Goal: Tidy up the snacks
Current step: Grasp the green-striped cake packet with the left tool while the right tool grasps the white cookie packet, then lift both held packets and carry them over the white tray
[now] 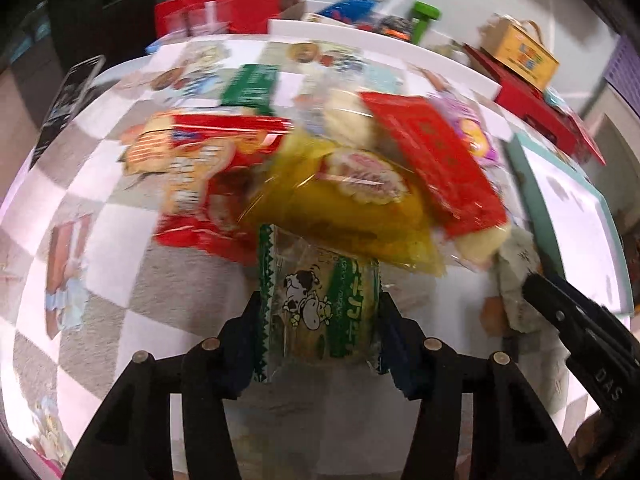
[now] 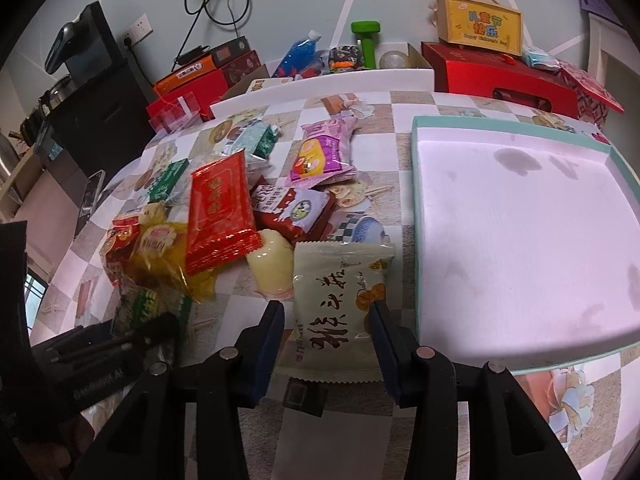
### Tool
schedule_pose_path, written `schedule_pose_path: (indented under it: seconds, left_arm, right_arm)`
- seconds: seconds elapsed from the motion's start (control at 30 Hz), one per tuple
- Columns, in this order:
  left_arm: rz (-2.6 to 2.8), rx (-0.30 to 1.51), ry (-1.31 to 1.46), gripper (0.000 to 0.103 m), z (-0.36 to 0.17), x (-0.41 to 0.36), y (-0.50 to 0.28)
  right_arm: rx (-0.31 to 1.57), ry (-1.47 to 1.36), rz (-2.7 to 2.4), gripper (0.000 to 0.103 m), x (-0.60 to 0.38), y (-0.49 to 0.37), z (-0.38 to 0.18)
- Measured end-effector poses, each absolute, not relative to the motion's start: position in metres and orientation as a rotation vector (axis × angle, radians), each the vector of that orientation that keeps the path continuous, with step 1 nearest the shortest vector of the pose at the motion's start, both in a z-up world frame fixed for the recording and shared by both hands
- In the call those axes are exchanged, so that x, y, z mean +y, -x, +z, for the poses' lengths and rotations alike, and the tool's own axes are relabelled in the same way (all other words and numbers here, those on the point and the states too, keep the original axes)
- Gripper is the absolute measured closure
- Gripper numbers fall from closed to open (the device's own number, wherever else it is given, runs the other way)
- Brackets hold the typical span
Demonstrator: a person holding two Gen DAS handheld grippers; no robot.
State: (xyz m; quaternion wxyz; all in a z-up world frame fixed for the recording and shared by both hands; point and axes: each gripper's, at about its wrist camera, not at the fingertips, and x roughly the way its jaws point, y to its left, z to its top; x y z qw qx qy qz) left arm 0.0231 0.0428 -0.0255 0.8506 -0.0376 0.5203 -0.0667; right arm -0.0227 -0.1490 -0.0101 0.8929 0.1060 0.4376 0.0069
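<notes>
1. Snacks sit in a loose pile on the checkered tablecloth, left of a shallow teal-rimmed tray. Tray's white inside holds nothing but a few dark stains.
2. Pile incl. a red foil packet, yellow wrapped snack, purple-pink packet, red-and-white packet, pale jelly cup, green packets further back.
3. Left gripper: jaws narrowed onto a clear green-edged packet w/ cartoon cow; both pads press its sides. Packet's far end is tucked under the yellow snack at the pile's near edge.
4. Right gripper: jaws close-set, clamped on a cream packet w/ black brush lettering, right beside the tray's left rim, touching the jelly cup.
5. Back of table: red gift boxes, yellow box w/ handle, blue bottle, green dumbbell-like item; open cardboard box contents too small to tell.
6. Hard to read: left wrist view is motion-blurred, pile labels smeared. Whether either packet is lifted off the cloth, can't tell. Left gripper shows only as a dark blur at lower left of right wrist view.
7. Pose: both grippers angled steeply down at the table, side by side, right one nearer the tray.
</notes>
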Motion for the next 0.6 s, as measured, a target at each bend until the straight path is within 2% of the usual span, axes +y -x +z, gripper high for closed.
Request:
schedule_pose_path:
  seconds: [0.33,0.4,0.6]
  left_arm:
    - [-0.124,1.099,0.093,0.047,-0.026,0.051,-0.024]
    - [-0.125,1.099,0.095,0.047,-0.026,0.051,-0.024]
    - [-0.13,1.1,0.102,0.047,-0.025,0.053,-0.024]
  right_arm:
    - [0.868,-0.161,-0.046,0.052,-0.144,0.02,-0.002]
    - [0.882,-0.153,-0.05,0.044,-0.142,0.016,-0.005]
    - [0.902,-0.124,-0.065,0.035,-0.134,0.011,-0.011]
